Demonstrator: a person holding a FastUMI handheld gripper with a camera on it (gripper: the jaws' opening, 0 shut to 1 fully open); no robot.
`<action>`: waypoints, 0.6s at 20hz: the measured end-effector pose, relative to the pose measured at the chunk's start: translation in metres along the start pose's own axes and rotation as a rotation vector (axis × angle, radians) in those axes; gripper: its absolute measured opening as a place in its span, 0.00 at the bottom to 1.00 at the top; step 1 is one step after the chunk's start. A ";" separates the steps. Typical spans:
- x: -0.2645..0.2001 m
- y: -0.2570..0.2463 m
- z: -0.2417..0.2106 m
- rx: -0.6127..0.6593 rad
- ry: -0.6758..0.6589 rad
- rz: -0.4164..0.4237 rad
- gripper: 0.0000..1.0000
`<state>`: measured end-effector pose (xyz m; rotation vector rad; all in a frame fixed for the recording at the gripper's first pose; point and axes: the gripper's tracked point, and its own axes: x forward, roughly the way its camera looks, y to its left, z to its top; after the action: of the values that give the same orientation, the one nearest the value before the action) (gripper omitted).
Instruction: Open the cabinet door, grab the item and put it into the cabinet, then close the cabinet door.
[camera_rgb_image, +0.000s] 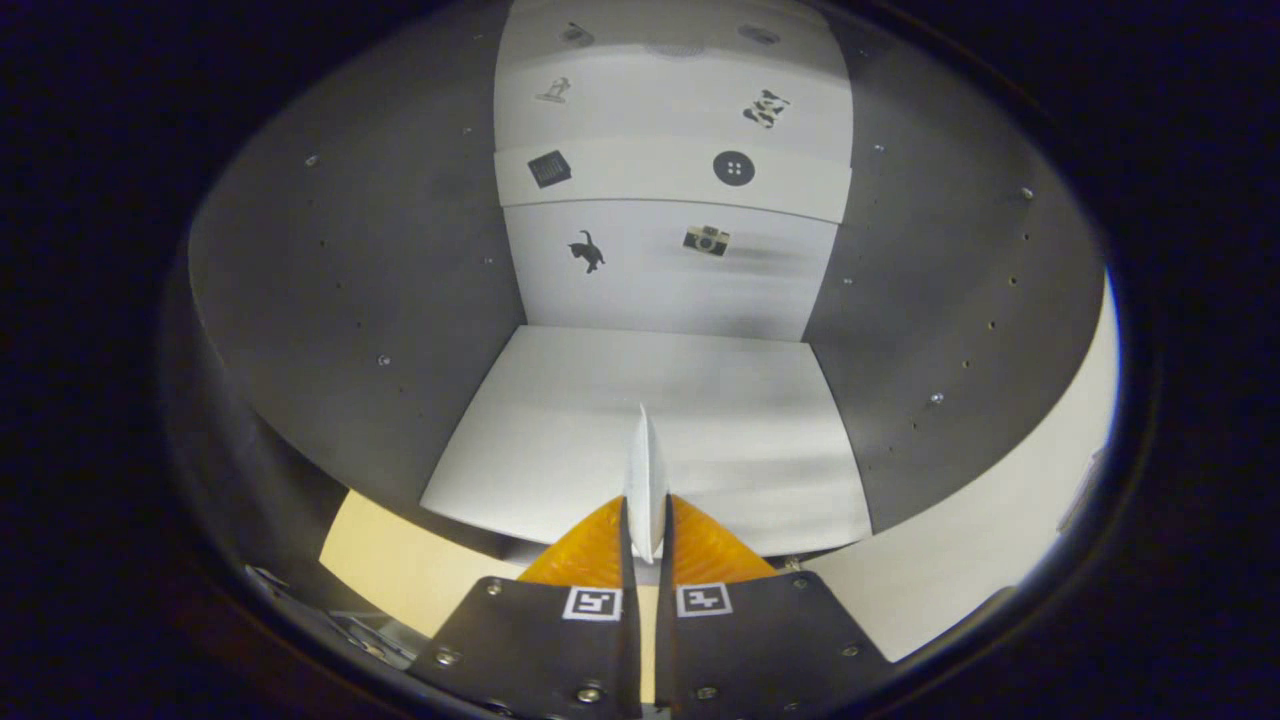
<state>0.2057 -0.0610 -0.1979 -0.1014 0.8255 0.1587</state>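
Observation:
My gripper (646, 520) is shut on a thin white item (645, 470), a flat card-like piece seen edge-on that sticks up and forward from between the two fingers. Just ahead of the fingers lies the open cabinet: its pale floor panel (700, 420), a white back wall (670, 270) with small picture stickers, and dark side walls (390, 290) left and right. The item's tip reaches over the front part of the cabinet floor. The cabinet door is hidden from me.
A white shelf front (670, 175) with two stickers crosses the back wall above the lower compartment. The side walls carry rows of small holes and screws. A cream surface (400, 570) lies below the cabinet floor's front edge, to either side of the fingers.

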 end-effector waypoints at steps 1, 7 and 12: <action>0.004 -0.002 0.000 -0.005 0.015 -0.008 0.06; 0.015 -0.003 0.006 0.018 0.049 -0.002 0.06; 0.019 -0.002 0.010 0.028 0.039 -0.005 0.13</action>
<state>0.2257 -0.0595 -0.2049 -0.0806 0.8658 0.1412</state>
